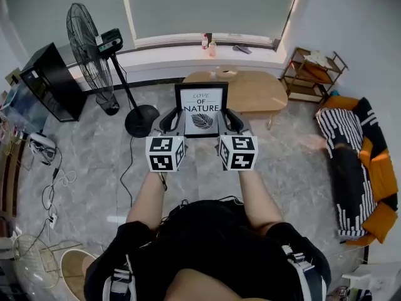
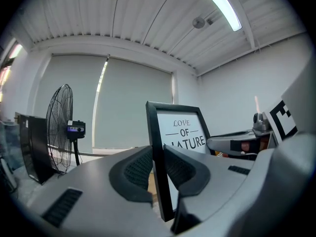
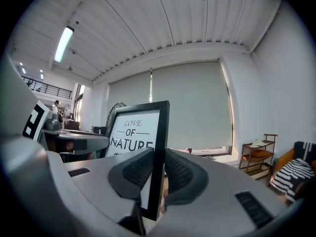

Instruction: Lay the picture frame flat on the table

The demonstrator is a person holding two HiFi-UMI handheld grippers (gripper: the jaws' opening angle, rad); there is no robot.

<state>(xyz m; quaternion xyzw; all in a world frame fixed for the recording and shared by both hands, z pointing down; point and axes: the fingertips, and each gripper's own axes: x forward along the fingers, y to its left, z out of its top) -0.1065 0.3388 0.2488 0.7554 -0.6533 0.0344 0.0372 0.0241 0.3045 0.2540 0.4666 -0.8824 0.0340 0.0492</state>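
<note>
Wooden table (image 1: pixel 254 94), small items (image 1: pixel 220 73) — far edge

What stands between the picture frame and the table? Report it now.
Nothing visible. The picture frame is held upright by its side edges in the left gripper and right gripper; the wooden table ahead shows a bare top on its near side.

The rectangular black picture frame (image 1: pixel 201 110) has a smooth satin moulding around matt white printed paper. The left gripper (image 2: pixel 158 163) and right gripper (image 3: pixel 158 169) have matt grey plastic shells and black ribbed pads (image 2: pixel 136 169). The far oval light-wood table (image 1: pixel 254 91) is smooth, and the grey marble-look floor (image 1: pixel 94 162) is glossy.
</note>
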